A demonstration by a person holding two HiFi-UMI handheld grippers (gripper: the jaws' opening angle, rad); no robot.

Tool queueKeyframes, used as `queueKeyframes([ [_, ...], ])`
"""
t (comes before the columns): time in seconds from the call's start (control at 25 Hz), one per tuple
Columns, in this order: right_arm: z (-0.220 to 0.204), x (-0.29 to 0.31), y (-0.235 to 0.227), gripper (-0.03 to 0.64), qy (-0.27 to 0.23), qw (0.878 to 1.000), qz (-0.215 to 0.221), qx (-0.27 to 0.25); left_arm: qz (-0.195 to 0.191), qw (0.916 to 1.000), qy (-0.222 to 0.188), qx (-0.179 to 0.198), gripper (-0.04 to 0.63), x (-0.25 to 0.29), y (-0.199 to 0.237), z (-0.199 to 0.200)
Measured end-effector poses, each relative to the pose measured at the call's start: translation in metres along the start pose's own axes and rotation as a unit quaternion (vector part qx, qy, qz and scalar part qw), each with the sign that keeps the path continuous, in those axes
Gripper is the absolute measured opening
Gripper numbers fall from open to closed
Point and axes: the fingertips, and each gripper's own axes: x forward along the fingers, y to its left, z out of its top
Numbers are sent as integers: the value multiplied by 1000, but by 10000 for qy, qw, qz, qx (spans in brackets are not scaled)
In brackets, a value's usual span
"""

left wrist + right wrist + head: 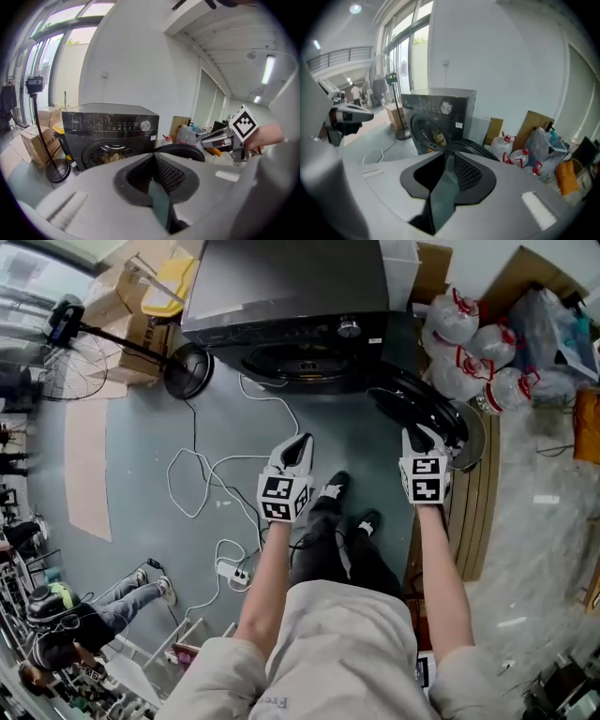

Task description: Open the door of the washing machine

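The washing machine (281, 287) stands straight ahead of both sets of fingertips, well apart from them. Its round door (424, 411) is swung open and hangs just beyond the tips of the right gripper (417, 434); I cannot tell whether they touch it. The drum opening (305, 362) is uncovered, with laundry (110, 154) visible inside.

The right gripper's fingers (464, 171) are pressed together with nothing between them. The left gripper (300, 442) is level with it, off to the door's left and clear of the machine. Its fingers (166, 176) are also pressed together and carry nothing.

White cables (202, 474) trail on the floor to the left of the left fingers. A fan base (187, 369) sits beyond them beside the machine. Tied plastic bags (469, 343) are heaped ahead and to the right of the right fingers.
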Motion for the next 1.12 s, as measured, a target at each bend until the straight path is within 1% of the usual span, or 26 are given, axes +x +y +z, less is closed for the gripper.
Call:
queueKeyframes([
  [0.08, 11, -21, 21, 60, -223, 9991, 124, 353, 49, 9998, -135, -101, 58, -17, -8, 7],
  [0.2, 31, -37, 56, 57, -538, 9959, 415, 602, 274, 9991, -272, -194, 58, -40, -6, 17],
  [0.28, 36, -49, 70, 40, -619, 9948, 556, 592, 355, 9982, -374, -300, 58, -51, -11, 22],
  [0.4, 35, -71, 79, 27, -717, 9945, 538, 534, 343, 9968, -569, -443, 58, -67, -22, 28],
  [0.52, 27, -91, 89, 4, -799, 9934, 559, 611, 443, 9955, -631, -549, 58, -90, -24, 27],
  [0.6, 22, -105, 93, 1, -845, 9926, 579, 658, 489, 9954, -609, -550, 58, -102, -28, 24],
  [0.72, 9, -129, 100, 0, -883, 9909, 626, 803, 517, 9974, -365, -332, 58, -118, -37, 7],
  [0.84, 0, -140, 105, 0, -894, 9920, 728, 519, 577, 9977, -200, -300, 58, -125, -40, -6],
  [0.92, 1, -142, 103, 0, -913, 9921, 749, 421, 596, 9978, -165, -245, 58, -126, -39, -3],
  [1.04, 6, -147, 100, 0, -964, 9909, 787, 519, 634, 9974, -218, -278, 57, -127, -39, 6],
  [1.12, 7, -150, 102, 0, -968, 9906, 827, 497, 646, 9972, -230, -305, 57, -128, -42, 8],
])
